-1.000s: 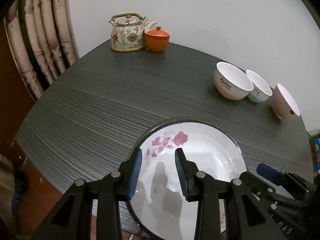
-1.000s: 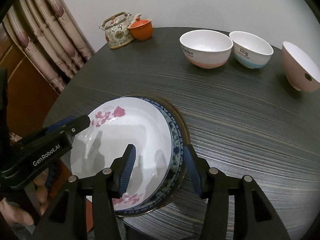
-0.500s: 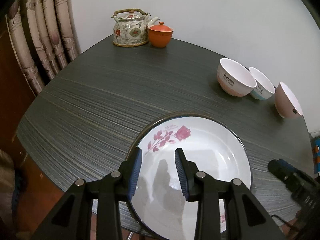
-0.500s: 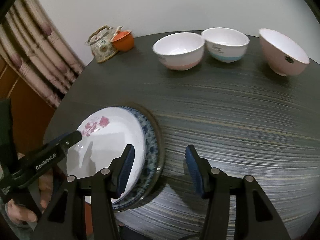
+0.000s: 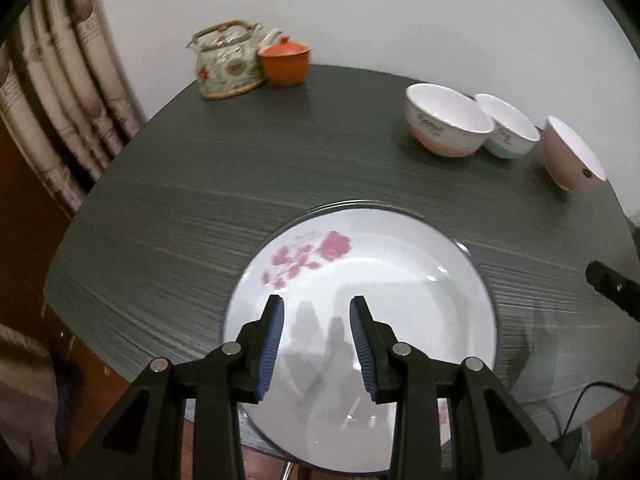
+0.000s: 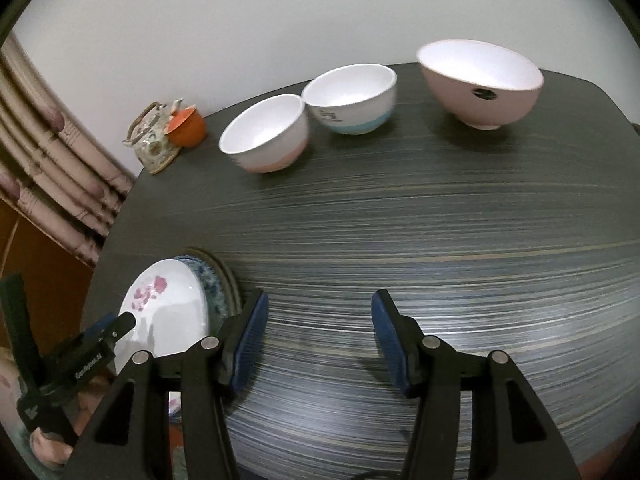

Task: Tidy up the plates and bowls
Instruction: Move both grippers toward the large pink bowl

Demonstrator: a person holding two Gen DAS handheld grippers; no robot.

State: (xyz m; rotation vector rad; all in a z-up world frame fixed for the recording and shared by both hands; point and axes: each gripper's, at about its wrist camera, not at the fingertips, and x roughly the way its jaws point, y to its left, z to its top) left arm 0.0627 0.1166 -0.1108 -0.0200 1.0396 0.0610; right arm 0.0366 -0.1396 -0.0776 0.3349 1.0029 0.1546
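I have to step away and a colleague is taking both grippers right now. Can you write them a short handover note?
Left gripper: open, empty, hovering over the rose plate.
Right gripper: open, empty, over bare table, pointed toward the bowls.
Plates: rose plate sits on top of a blue-patterned plate and a dark-rimmed one beneath, at the near table edge.
Bowls: white-and-pink bowl, white-and-blue bowl and pink bowl stand separately in a row by the wall.
Done: plates stacked. Left: gather the three bowls.
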